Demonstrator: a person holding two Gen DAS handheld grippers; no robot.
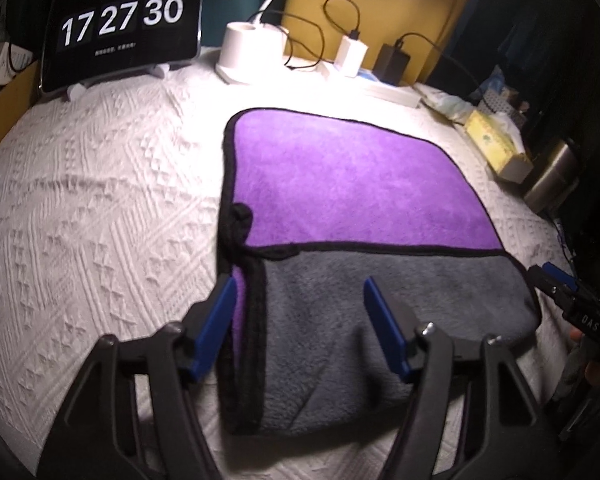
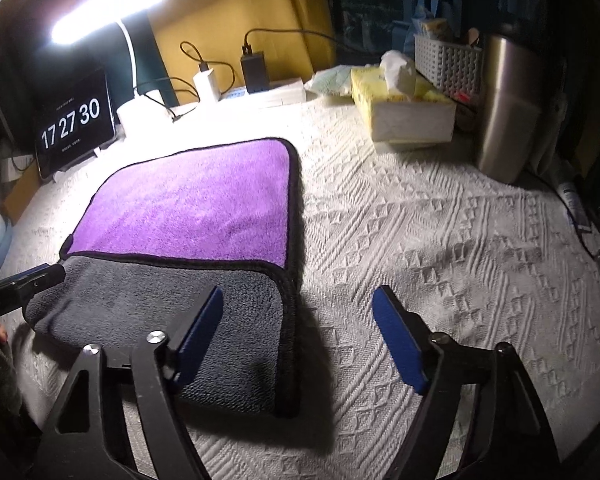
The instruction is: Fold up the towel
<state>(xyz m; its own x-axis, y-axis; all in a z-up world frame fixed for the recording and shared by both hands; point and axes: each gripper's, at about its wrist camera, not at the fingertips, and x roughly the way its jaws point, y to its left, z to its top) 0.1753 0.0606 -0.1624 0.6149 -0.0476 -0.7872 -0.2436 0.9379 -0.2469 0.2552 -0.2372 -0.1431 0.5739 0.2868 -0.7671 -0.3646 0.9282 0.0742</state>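
Note:
A purple towel (image 1: 340,184) with a black hem lies on the white textured cloth. Its near part is folded over, showing the grey underside (image 1: 380,312). In the right wrist view the towel (image 2: 196,208) lies left of centre, with the grey flap (image 2: 160,312) nearest. My left gripper (image 1: 300,316) is open, hovering over the flap's left hem, with nothing between its fingers. My right gripper (image 2: 300,328) is open and empty, over the towel's right edge. The right gripper's tip (image 1: 556,280) shows at the towel's right side in the left view; the left gripper's tip (image 2: 32,280) shows at its left side.
A tablet clock (image 1: 124,24) stands at the back left. A lamp base (image 1: 252,48), chargers (image 1: 354,54) and cables line the back. A tissue box (image 2: 404,108), a white basket (image 2: 444,64) and a steel flask (image 2: 508,108) stand at the back right.

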